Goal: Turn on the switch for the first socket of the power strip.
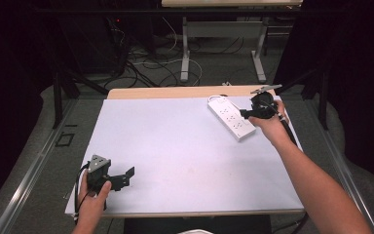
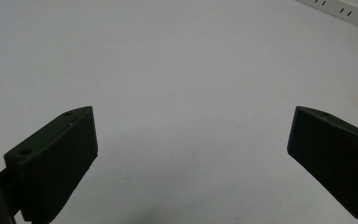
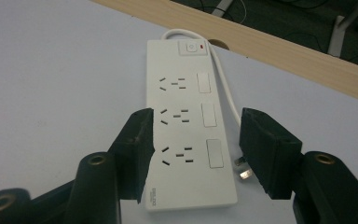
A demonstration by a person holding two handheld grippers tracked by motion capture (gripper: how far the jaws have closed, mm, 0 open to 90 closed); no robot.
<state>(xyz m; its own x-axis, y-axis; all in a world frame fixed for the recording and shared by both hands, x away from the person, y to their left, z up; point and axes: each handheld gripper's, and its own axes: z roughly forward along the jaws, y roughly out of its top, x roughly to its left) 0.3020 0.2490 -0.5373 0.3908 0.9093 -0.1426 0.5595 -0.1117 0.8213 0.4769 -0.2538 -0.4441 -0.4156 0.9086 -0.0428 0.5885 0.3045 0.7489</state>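
High view, left to right. At the near left corner of the surface (image 1: 185, 156), which is covered by a pale sheet, the left hand (image 1: 91, 202) holds the left tool (image 1: 126, 176), its jaws pointing right; in the left gripper view the two black jaws stand spread wide over bare sheet, nothing between them. A grey three-cornered plate sits on top of this tool.

At the far right lies one white power strip (image 1: 231, 117), set diagonally, its switch end toward the far edge. In the right gripper view the power strip (image 3: 186, 116) shows three socket groups in a row, each with a blank white rectangular panel beside it, and one square button with a small red mark at the far end. One white cord (image 3: 226, 88) leaves that end, loops, and runs down the strip's side to a plug (image 3: 242, 168) with metal prongs lying just beside the near end.

The right hand (image 1: 272, 124) holds the right tool (image 3: 196, 156) over the strip's near end; the jaws are spread, one at each long side, not pressing it.

Beyond the sheet a strip of bare wood (image 3: 270, 46) edges the surface. Farther off, cables (image 1: 146, 63) lie on the floor between the legs of another table (image 1: 185, 48).
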